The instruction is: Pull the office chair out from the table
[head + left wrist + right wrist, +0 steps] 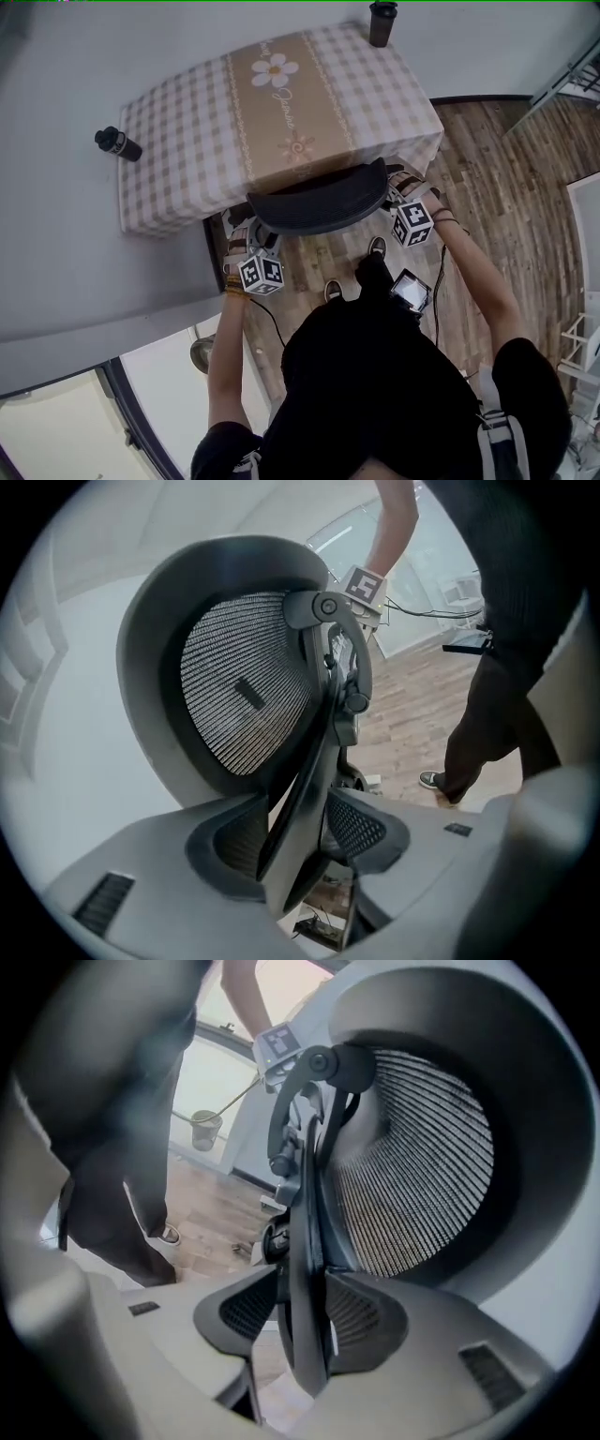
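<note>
The black mesh office chair (319,202) is tucked against the table (187,122) with a checked cloth, its curved backrest toward me. My left gripper (246,234) is at the backrest's left end and my right gripper (398,186) at its right end. In the left gripper view the backrest (239,686) fills the frame, and its thin edge runs between the open jaws of the left gripper (295,841), with a slit of light beside it. In the right gripper view the backrest (412,1185) edge stands likewise between the open jaws of the right gripper (305,1316).
A black cup (382,23) stands at the table's far corner. A dark bottle (117,142) lies left of the table. The person's shoes (375,248) are on the wood floor just behind the chair. A bin (202,354) sits at the lower left.
</note>
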A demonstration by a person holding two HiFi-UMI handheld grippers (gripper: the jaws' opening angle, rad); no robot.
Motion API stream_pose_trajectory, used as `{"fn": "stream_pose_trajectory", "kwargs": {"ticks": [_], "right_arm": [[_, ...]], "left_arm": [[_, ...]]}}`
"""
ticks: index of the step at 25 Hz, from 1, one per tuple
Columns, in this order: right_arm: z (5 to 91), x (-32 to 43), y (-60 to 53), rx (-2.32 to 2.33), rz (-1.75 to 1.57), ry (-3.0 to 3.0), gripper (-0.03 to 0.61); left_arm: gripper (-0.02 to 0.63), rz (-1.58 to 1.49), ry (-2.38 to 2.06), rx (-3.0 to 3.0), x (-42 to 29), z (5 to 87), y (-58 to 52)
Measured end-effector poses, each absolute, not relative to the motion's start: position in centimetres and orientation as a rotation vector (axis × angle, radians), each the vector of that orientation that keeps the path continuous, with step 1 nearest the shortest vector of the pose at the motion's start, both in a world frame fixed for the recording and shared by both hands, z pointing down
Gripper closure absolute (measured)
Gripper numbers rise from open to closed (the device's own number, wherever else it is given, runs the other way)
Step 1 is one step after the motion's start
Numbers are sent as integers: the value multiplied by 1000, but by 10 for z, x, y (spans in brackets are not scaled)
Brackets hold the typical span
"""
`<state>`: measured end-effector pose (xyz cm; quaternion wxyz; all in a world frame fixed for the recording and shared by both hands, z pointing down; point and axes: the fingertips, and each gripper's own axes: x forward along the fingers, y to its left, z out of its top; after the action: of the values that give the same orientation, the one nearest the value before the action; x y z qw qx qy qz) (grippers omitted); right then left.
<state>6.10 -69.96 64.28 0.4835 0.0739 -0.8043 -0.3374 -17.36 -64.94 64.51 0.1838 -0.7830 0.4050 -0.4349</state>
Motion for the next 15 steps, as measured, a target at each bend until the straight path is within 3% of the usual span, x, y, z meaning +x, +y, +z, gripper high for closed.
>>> {"fn": "stream_pose_trajectory", "kwargs": {"ticks": [13,15], "right_arm": [[650,65,-705,224,-862,-1897,414],[648,64,-708,258,-843,-1907,438]], "left_arm": [[393,-1324,1124,-2112,-193,657,-657],[393,-1321,1118,-2111,-193,658,-659]]}}
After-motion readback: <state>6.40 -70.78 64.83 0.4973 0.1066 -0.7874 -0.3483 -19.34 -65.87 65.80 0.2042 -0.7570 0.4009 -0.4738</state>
